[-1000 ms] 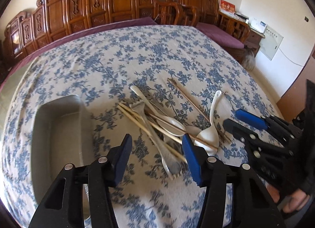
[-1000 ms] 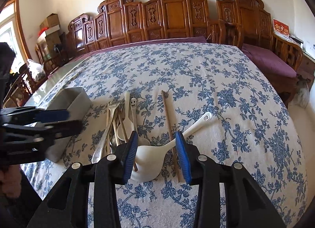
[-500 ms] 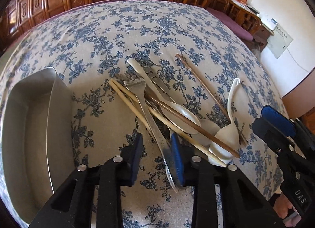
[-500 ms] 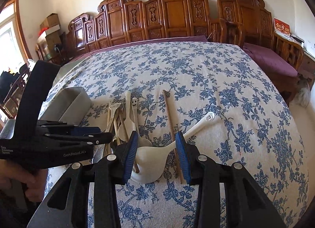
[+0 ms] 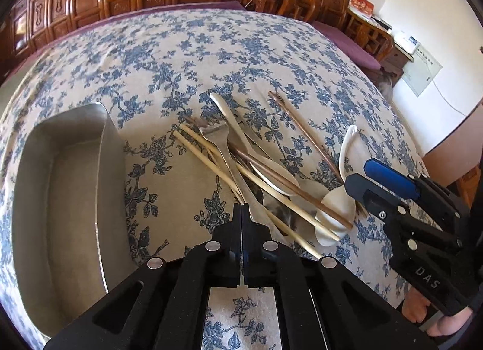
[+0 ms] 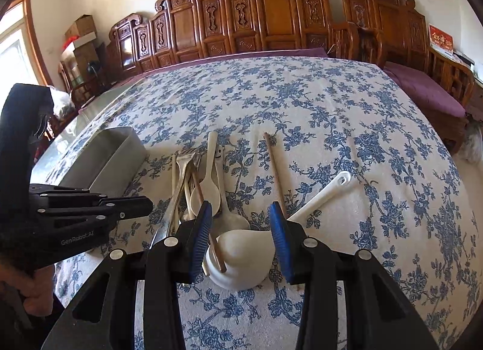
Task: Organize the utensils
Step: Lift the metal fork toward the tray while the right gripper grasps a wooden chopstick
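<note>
A pile of utensils lies on the floral cloth: a metal fork (image 5: 211,135), pale chopsticks (image 5: 208,162), a dark chopstick (image 5: 305,132) and white spoons (image 5: 335,208). My left gripper (image 5: 241,206) is shut, its tips right over the fork's handle. The handle slips under the right finger, and I see no metal between the pads. In the right wrist view this gripper (image 6: 149,203) sits just left of the handle. My right gripper (image 6: 240,204) hovers open over the white ladle's bowl (image 6: 238,259), with its pads on either side of it in that view.
An empty metal tray (image 5: 69,199) stands left of the pile, also seen as the tray (image 6: 102,156) behind my left gripper. Carved wooden chairs (image 6: 271,17) line the table's far edge. Bare cloth stretches beyond and to the right of the utensils.
My left gripper's jaws went from wide apart to fully together while it dropped closer to the fork's handle. My right gripper and the ladle stayed put.
</note>
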Motion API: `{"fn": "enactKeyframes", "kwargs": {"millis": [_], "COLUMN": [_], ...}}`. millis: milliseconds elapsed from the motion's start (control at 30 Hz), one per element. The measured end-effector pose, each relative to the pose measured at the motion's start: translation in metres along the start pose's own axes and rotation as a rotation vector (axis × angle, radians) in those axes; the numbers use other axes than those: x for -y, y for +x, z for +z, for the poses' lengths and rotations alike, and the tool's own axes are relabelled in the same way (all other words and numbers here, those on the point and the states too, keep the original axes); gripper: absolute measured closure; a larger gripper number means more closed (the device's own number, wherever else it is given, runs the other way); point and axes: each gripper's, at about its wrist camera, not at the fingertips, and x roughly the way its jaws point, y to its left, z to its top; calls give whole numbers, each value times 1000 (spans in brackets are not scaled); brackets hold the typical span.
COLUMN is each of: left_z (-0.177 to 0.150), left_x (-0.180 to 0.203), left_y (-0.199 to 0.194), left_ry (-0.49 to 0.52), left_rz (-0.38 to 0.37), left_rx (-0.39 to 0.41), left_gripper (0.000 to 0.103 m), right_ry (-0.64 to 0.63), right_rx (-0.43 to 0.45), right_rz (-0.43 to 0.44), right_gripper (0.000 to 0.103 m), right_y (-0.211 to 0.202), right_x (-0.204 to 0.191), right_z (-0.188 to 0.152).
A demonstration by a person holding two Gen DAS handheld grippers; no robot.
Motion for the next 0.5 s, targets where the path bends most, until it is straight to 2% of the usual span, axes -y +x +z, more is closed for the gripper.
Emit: {"fn": "enactKeyframes", "kwargs": {"millis": [67,133,200,367,433,500], "left_z": [2,3,6,8,7,7], "left_x": [0,1,0,-3,-4,-5], "left_y": [5,9,14,25,24,21], "left_ry": [-6,-11,-20,-38,-44,-47], "left_rz": [-4,-3,-1,-15,-51,-59], "left_rx": [-4,-8,-10,-35,-41,-43], "left_gripper": [99,80,77,76,89,92], "right_ry": [4,5,6,9,5,1], "right_rx": [-2,-7,-14,-14,-15,-14], "right_rz": [-7,-20,-28,-26,-21,-17], "right_gripper": [61,61,61,61,61,61], "right_y": [1,1,3,4,4,5], "right_x": [2,4,6,8,7,5], "right_z": [0,-2,-3,-3,-3,-2]}}
